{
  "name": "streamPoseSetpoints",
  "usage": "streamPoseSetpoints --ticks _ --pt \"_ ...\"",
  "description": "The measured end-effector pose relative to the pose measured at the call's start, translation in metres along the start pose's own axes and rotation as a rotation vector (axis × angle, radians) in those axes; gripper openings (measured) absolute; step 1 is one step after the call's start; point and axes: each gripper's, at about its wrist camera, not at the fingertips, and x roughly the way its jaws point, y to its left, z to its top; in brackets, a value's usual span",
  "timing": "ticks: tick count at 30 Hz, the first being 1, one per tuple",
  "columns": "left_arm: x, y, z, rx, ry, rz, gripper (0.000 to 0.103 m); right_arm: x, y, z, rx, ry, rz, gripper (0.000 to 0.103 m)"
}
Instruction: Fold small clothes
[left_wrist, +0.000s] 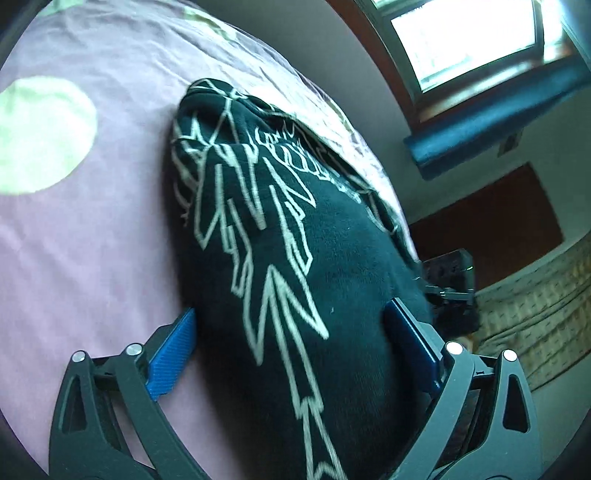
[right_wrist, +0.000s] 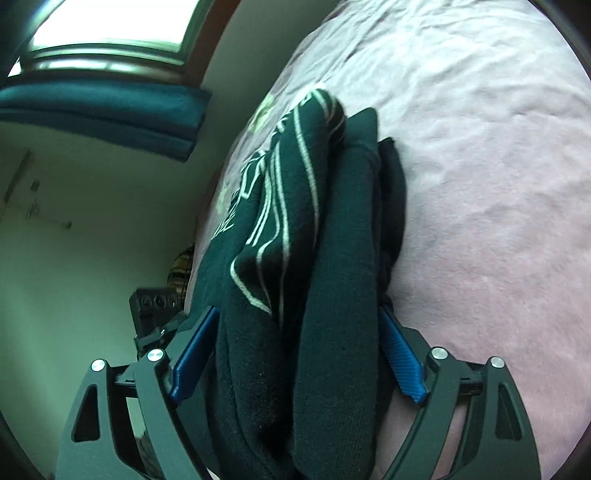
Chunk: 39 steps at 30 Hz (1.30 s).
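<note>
A dark folded garment (left_wrist: 295, 258) with pale line artwork lies on a bed covered by a pink sheet (left_wrist: 92, 240). No container is visible.

The left tool (left_wrist: 291, 347) has its blue pads spread wide either side of the garment; whether they press on it is unclear. The right tool (right_wrist: 295, 350) also straddles the cloth (right_wrist: 306, 258), blue pads close against both sides of the thick stacked folds; a firm grip cannot be confirmed.

The left view alone shows a pale green circle (left_wrist: 40, 133) on the sheet and the printed top face. The right view alone shows the layered fold edges.
</note>
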Motion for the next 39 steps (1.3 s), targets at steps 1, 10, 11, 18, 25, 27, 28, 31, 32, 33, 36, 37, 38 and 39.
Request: streamPoseSetpoints --ticks 1,10,11,18,25,27,28,31,32,33,36,37,38,39 --pt "0.000 -0.001 0.000 0.008 0.000 0.012 0.081 0.002 0.001 -0.002 -0.026 0.009 -0.007 0.050" --pt "-0.014 -0.036 0.010 0.099 -0.040 0.151 0.044 -0.005 0.024 -0.019 -0.110 -0.076 0.013 0.035" --pt "-0.018 -0.040 0.012 0.112 -0.053 0.164 0.044 -0.006 0.029 -0.019 -0.119 -0.087 0.022 0.034" --pt "-0.057 -0.044 0.042 0.163 -0.144 0.253 0.042 0.011 0.074 -0.008 -0.225 -0.124 0.024 0.033" --pt "-0.086 -0.022 0.074 0.169 -0.195 0.334 0.042 0.054 0.098 0.023 -0.274 -0.120 0.031 0.033" --pt "-0.089 -0.012 0.081 0.161 -0.197 0.348 0.042 0.064 0.099 0.028 -0.276 -0.116 0.032 0.033" --pt "-0.089 -0.006 0.086 0.161 -0.198 0.361 0.042 0.071 0.098 0.030 -0.274 -0.110 0.032 0.033" --pt "-0.083 0.013 0.089 0.144 -0.184 0.389 0.042 0.086 0.089 0.030 -0.256 -0.090 0.028 0.033" --pt "-0.080 0.019 0.089 0.131 -0.176 0.393 0.042 0.092 0.087 0.031 -0.250 -0.082 0.024 0.033" --pt "-0.077 0.027 0.087 0.120 -0.165 0.396 0.042 0.097 0.085 0.032 -0.242 -0.076 0.024 0.033" --pt "-0.074 0.045 0.081 0.103 -0.169 0.371 0.042 0.105 0.072 0.035 -0.186 -0.067 0.060 0.033" --pt "-0.075 0.048 0.080 0.100 -0.173 0.360 0.042 0.105 0.067 0.034 -0.170 -0.066 0.077 0.033" --pt "-0.075 0.049 0.080 0.098 -0.175 0.355 0.042 0.106 0.065 0.034 -0.166 -0.065 0.082 0.033" --pt "-0.074 0.049 0.080 0.099 -0.174 0.356 0.042 0.107 0.063 0.034 -0.162 -0.064 0.086 0.033"
